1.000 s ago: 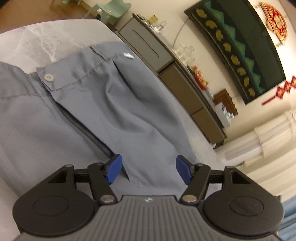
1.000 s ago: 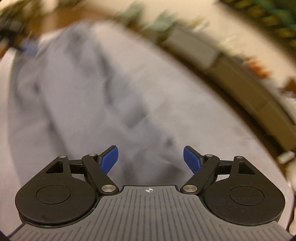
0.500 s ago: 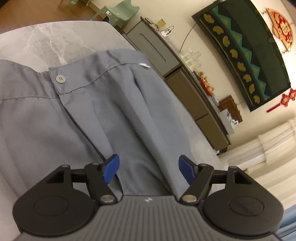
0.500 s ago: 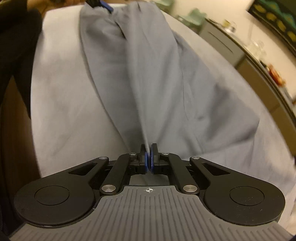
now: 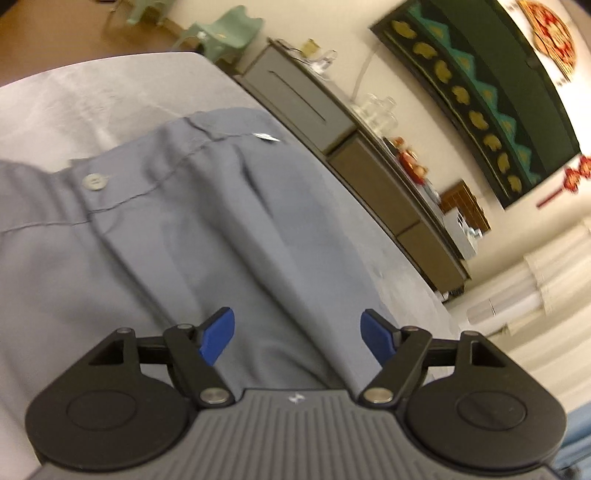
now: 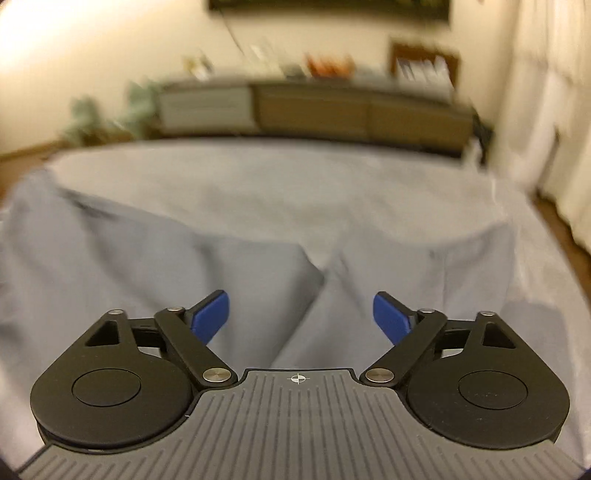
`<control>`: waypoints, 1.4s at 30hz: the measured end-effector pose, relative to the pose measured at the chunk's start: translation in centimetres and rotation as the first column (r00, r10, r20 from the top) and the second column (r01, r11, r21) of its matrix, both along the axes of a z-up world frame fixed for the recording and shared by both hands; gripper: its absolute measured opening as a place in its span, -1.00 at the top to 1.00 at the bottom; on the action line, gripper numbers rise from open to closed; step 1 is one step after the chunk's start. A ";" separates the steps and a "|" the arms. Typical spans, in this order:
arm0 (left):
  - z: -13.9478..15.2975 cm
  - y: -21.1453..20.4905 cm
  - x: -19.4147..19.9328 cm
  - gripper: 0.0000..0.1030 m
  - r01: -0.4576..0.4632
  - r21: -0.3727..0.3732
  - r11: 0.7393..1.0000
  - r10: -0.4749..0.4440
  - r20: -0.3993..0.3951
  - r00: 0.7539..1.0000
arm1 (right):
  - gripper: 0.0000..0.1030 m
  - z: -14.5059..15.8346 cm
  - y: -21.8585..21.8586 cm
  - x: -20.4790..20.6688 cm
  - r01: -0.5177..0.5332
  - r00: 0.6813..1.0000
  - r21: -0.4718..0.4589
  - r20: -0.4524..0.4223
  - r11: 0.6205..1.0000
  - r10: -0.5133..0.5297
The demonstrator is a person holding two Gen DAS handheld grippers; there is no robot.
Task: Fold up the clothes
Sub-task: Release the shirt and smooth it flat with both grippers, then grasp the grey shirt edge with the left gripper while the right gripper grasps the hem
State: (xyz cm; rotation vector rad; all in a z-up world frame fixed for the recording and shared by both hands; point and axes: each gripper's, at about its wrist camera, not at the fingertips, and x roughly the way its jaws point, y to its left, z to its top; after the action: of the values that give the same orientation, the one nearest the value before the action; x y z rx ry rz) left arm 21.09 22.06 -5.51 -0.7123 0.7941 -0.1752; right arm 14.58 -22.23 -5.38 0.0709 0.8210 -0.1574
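A pair of grey-blue trousers (image 5: pixel 192 236) lies spread across the pale marbled table (image 5: pixel 92 96). From the left wrist view the waistband end is plain to see, with its grey button (image 5: pixel 95 181) and a line of stitching running beside it. The left tongs (image 5: pixel 297 334) hang just above the cloth below the waistband, their blue pads spread wide with a long fold of fabric running between them, though they pinch nothing.

At the other end, the right tongs (image 6: pixel 301 319) are likewise spread apart and empty. The trousers (image 6: pixel 155 258) lie beneath and ahead of them, one leg on the left and the other leg on the right, with the pale gap between the two legs running up the middle between the pads. This view is blurred, so I cannot tell whether the pads touch the cloth.

Beyond the table a long low sideboard (image 6: pixel 314 110) stands against the wall, and a green chair (image 5: pixel 221 35) sits off past the far corner.
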 end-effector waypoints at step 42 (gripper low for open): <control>0.3 -1.0 -1.2 0.01 -0.062 0.053 0.997 0.063 -0.025 0.998 | -0.34 1.2 -0.3 -9.2 0.060 0.996 -0.484 -0.023 0.873 -0.081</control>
State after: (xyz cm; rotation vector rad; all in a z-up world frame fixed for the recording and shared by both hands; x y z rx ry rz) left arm 19.86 21.11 -5.17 -0.6903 0.7978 -0.0882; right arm 5.35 -22.50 -4.18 -0.3787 0.8010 -0.4317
